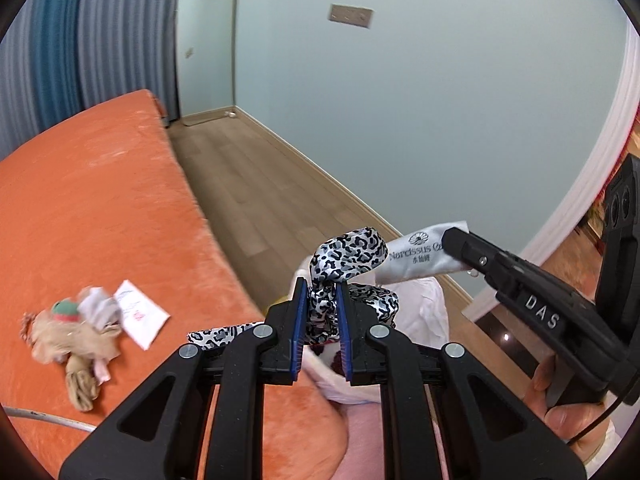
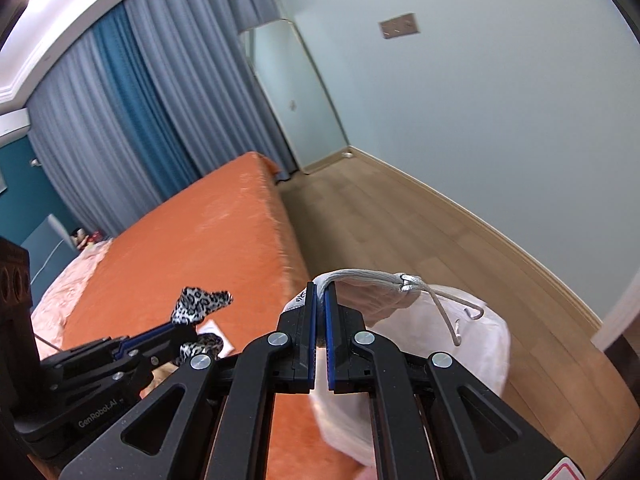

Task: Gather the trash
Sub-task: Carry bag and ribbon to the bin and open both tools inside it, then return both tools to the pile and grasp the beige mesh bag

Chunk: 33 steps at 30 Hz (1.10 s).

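My left gripper [image 1: 322, 294] is shut on a crumpled leopard-print ribbon [image 1: 348, 256], whose loops stick out above the blue pads [image 1: 299, 312]. From the right, my right gripper [image 1: 450, 238] comes in shut on a white printed pouch [image 1: 416, 258]. In the right wrist view that gripper [image 2: 321, 292] pinches the pouch's [image 2: 372, 300] gathered top, and its silver drawstring [image 2: 444, 312] hangs loose. A white plastic bag [image 2: 460, 352] sits just under both grippers at the bed's edge. The left gripper [image 2: 176, 330] and ribbon [image 2: 198, 300] show at the left.
On the orange bed cover [image 1: 100, 208] lie tan stockings [image 1: 80, 348], a green and red item [image 1: 66, 311], a crumpled white wad [image 1: 98, 304] and a white packet [image 1: 142, 314]. Wooden floor [image 1: 256, 184] runs between bed and pale wall. A hand [image 1: 556, 400] holds the right gripper.
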Available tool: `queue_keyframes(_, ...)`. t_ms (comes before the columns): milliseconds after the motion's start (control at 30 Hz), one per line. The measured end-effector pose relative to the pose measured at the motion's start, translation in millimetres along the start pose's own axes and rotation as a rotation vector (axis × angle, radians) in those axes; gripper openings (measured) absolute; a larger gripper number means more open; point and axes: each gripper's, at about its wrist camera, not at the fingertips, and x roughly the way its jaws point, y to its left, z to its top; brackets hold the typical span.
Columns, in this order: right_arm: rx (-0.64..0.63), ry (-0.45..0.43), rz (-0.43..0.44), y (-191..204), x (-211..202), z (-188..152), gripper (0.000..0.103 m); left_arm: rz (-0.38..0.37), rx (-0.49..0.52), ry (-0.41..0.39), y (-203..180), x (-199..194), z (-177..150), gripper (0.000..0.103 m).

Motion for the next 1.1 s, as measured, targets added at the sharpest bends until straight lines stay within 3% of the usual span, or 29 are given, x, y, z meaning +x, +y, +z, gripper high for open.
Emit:
queue_keyframes(133, 0.020, 0.013, -0.030, -15, 7, -4, 0.004, -0.023, 0.033, 0.045, -14, 21, -1, 0.015)
queue_keyframes(267, 0.026, 0.015, -0.072, -23, 10, -6, 0.011, -0.063, 0.027, 0.079, -20, 40, -2, 0.017)
queue_keyframes(333, 0.031, 0.015, -0.089, -26, 10, -9, 0.018, -0.063, 0.014, 0.077, -21, 44, -3, 0.030)
queue_keyframes(400, 0.044, 0.001, -0.098, -30, 6, -10, 0.040, -0.049, 0.007, 0.074, -21, 47, -4, 0.048)
queue_keyframes(467, 0.043, -0.010, -0.102, -30, 4, -12, 0.046, -0.046, -0.003, 0.076, -20, 47, -5, 0.052)
queue_keyframes(767, 0.012, 0.006, -0.076, -19, 6, -10, 0.046, 0.019, -0.051, 0.056, -1, 28, -9, 0.053)
queue_keyframes(1100, -0.096, 0.070, 0.009, 41, 19, -25, 0.051, 0.113, -0.159, 0.048, 48, 0, -28, 0.053)
